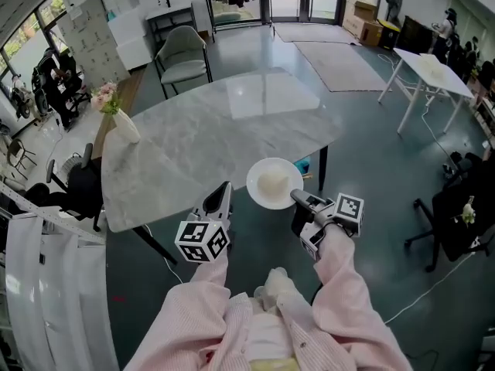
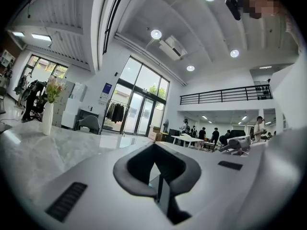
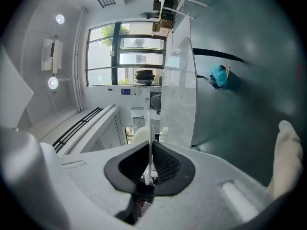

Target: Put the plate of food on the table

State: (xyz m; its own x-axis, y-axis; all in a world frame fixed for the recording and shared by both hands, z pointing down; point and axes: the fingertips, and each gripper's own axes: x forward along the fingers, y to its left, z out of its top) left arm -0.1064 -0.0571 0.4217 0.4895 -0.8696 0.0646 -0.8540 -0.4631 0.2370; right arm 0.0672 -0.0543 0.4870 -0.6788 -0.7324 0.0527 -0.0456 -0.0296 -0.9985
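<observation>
A round white plate (image 1: 271,184) carries a pale mound of food (image 1: 274,182). It hangs at the near edge of the grey marble table (image 1: 201,145), partly over the top and partly over the floor. My right gripper (image 1: 296,198) is shut on the plate's near right rim. In the right gripper view the plate (image 3: 150,128) shows edge-on, pinched between the dark pads of the right gripper (image 3: 149,169). My left gripper (image 1: 223,195) sits just left of the plate at the table edge. It is shut and holds nothing, and in its own view the left gripper (image 2: 157,186) shows closed jaws.
A white vase of flowers (image 1: 124,126) stands at the table's far left corner, also in the left gripper view (image 2: 47,119). A teal object (image 1: 303,165) lies on the floor under the table edge. A grey chair (image 1: 184,56) stands behind the table, a white folding table (image 1: 429,72) far right.
</observation>
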